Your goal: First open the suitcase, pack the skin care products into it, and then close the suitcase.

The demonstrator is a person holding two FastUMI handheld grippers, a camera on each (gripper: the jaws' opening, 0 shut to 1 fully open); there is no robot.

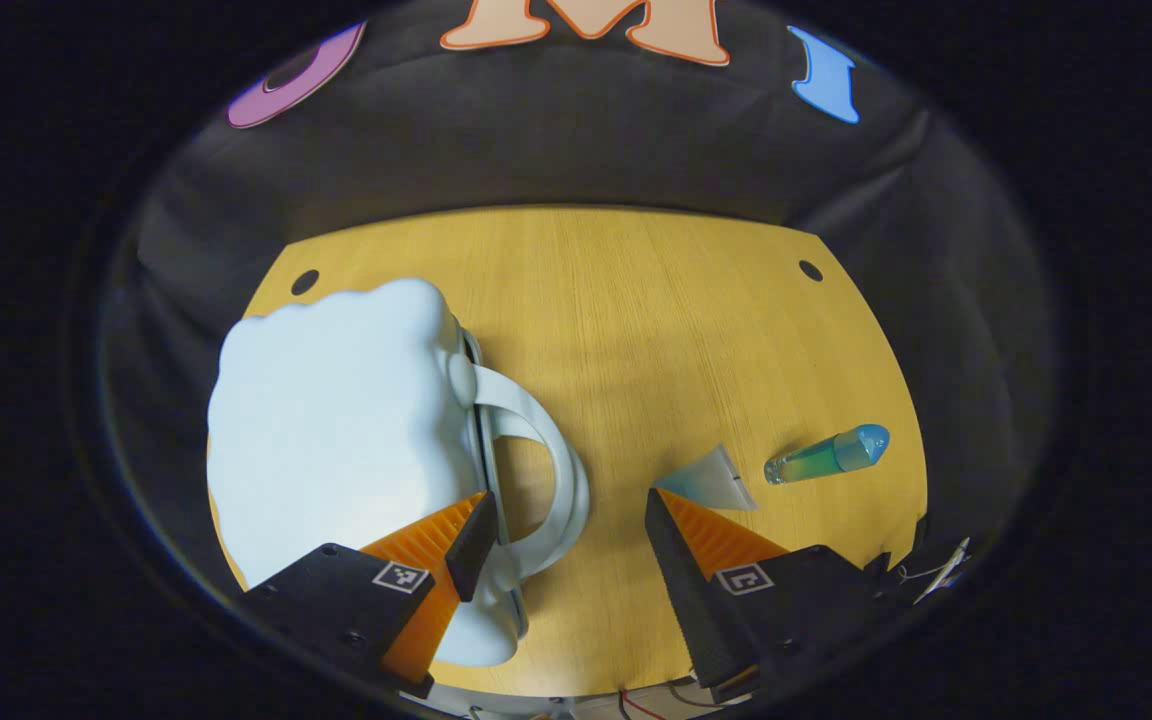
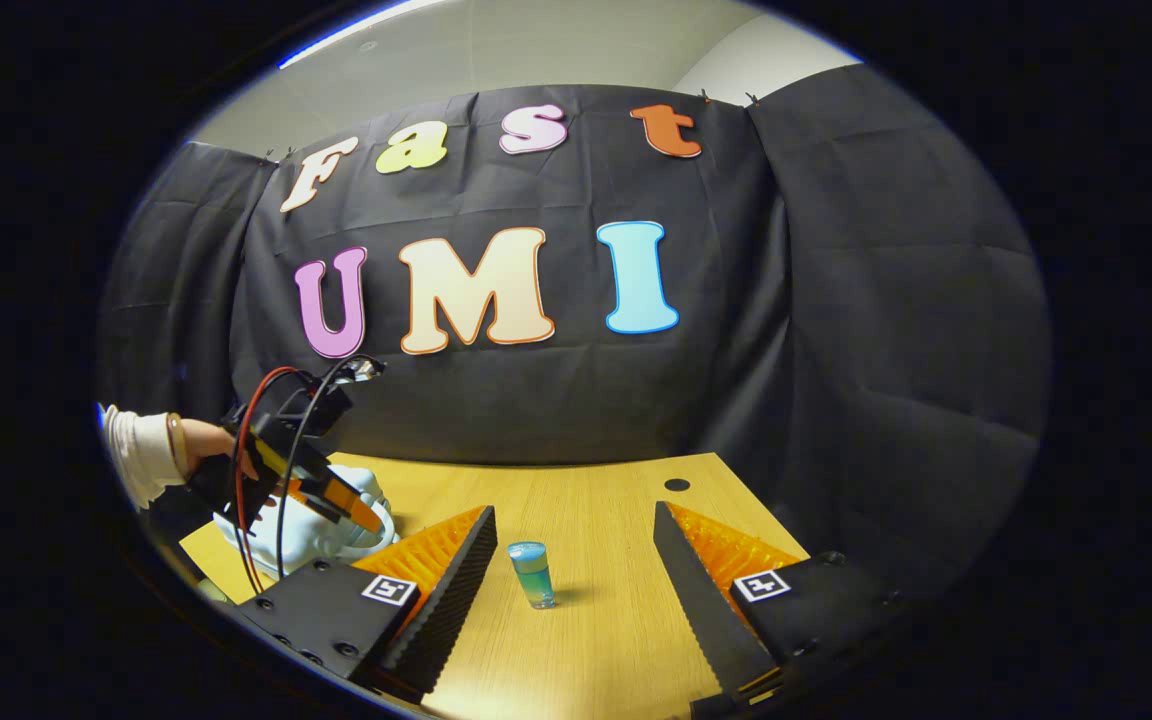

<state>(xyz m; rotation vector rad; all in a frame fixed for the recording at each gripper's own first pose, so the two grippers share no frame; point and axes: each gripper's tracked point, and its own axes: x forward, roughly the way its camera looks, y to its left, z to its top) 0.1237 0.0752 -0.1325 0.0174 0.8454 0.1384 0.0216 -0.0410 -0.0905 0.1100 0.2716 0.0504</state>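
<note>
The left gripper (image 1: pixel 568 535) hangs above the desk (image 1: pixel 616 300) and points steeply down at it, its two fingers spread wide apart with nothing between them. In the right gripper view it shows at the desk's left end, tilted down and forward, held by a hand (image 2: pixel 208 442) whose wrist leaves a pale sleeve (image 2: pixel 136 450). The right gripper (image 2: pixel 570 570) sits low over the near edge of the desk, aimed nearly level along its top, its fingers also wide apart and gripping nothing. The two grippers are well apart across the desk.
</note>
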